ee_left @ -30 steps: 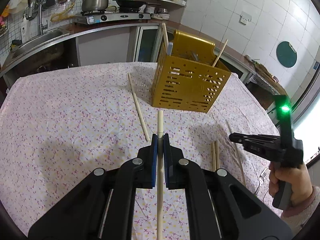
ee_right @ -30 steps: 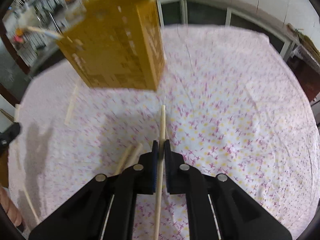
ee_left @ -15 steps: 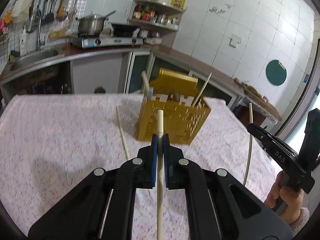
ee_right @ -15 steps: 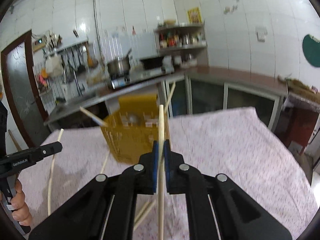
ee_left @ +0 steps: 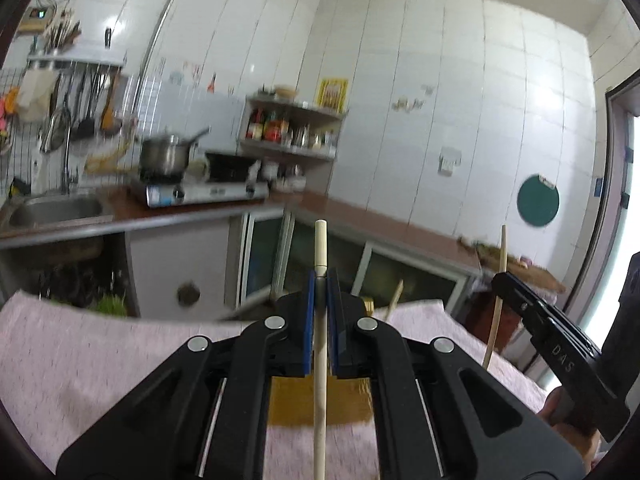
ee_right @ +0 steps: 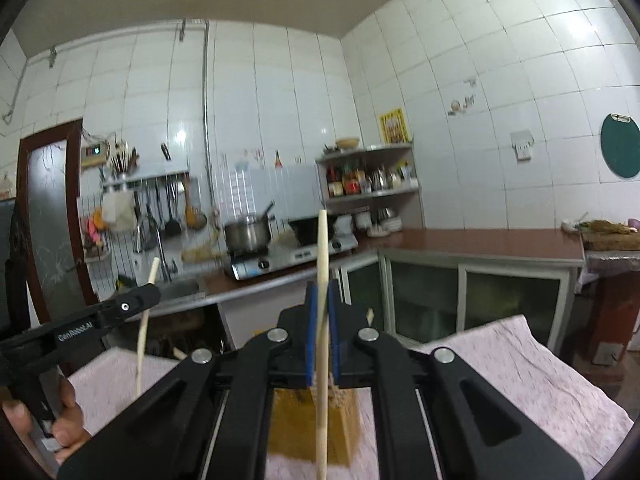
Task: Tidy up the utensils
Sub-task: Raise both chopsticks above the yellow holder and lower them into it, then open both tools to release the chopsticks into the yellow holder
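Observation:
My left gripper (ee_left: 320,280) is shut on a pale wooden chopstick (ee_left: 320,240) that points up and forward. The right gripper (ee_right: 321,292) is shut on a second chopstick (ee_right: 322,240), held almost upright. Both are raised above the table and point about level. The yellow perforated utensil basket (ee_left: 290,404) sits low behind the left fingers, mostly hidden; it shows likewise in the right wrist view (ee_right: 296,420), with stick ends poking from it. Each view shows the other gripper to its side: the right gripper (ee_left: 502,280) with its chopstick (ee_left: 494,328), the left gripper (ee_right: 150,294) with its chopstick (ee_right: 142,340).
The table wears a pink floral cloth (ee_left: 80,352). Behind it runs a brown kitchen counter (ee_right: 480,244) with a gas stove and a pot (ee_right: 246,234), a sink (ee_left: 56,208), hanging tools and a corner shelf of bottles (ee_right: 368,178). A person's hand (ee_right: 68,412) grips the left handle.
Both grippers have risen and tipped up from looking down at the table to level, carrying their chopsticks. The basket has slid down in both views to behind the fingers.

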Motion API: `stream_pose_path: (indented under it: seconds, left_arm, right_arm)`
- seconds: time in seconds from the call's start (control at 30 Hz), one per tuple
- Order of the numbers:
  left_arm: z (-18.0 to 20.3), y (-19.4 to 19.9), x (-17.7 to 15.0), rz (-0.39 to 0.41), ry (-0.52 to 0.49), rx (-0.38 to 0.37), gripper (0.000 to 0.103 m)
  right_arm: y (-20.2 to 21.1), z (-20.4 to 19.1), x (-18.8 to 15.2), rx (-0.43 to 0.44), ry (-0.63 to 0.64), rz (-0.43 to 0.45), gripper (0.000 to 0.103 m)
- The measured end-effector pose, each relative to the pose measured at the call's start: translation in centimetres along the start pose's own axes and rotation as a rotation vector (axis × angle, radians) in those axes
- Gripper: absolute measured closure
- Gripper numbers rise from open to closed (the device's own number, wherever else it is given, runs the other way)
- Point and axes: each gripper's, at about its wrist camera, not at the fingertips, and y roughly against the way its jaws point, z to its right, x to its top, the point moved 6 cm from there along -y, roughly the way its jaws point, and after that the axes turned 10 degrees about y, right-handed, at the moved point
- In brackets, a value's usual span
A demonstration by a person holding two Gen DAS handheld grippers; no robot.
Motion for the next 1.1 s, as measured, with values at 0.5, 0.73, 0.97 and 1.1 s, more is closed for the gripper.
stream_pose_path:
  seconds: [0.5,0.73,0.97,1.1]
  left_arm:
    - [0.6,-7.2,6.1,0.19,-0.036,-0.052,0.099]
    - [-0.3,-10.8,5.3,0.192,-0.018,-0.036,0.099]
    - [-0.9,-11.6,4.3,0.203,-0.034,-0.02,0.099]
    - [0.0,-10.6,5.9,0.251,-0.033,-0.042,0.099]
  right_arm:
    - [-6.7,0.8,3.3,-0.065,0.015,0.118,0.097]
    - [-8.4,0.8,2.1,-0.081,0.023,0.12,0.097]
    - [-9.2,1.0,0.3,-0.083,0.034,0.1,0.097]
    - [-9.1,1.3,0.8,-0.075,0.023,0.11,0.097]
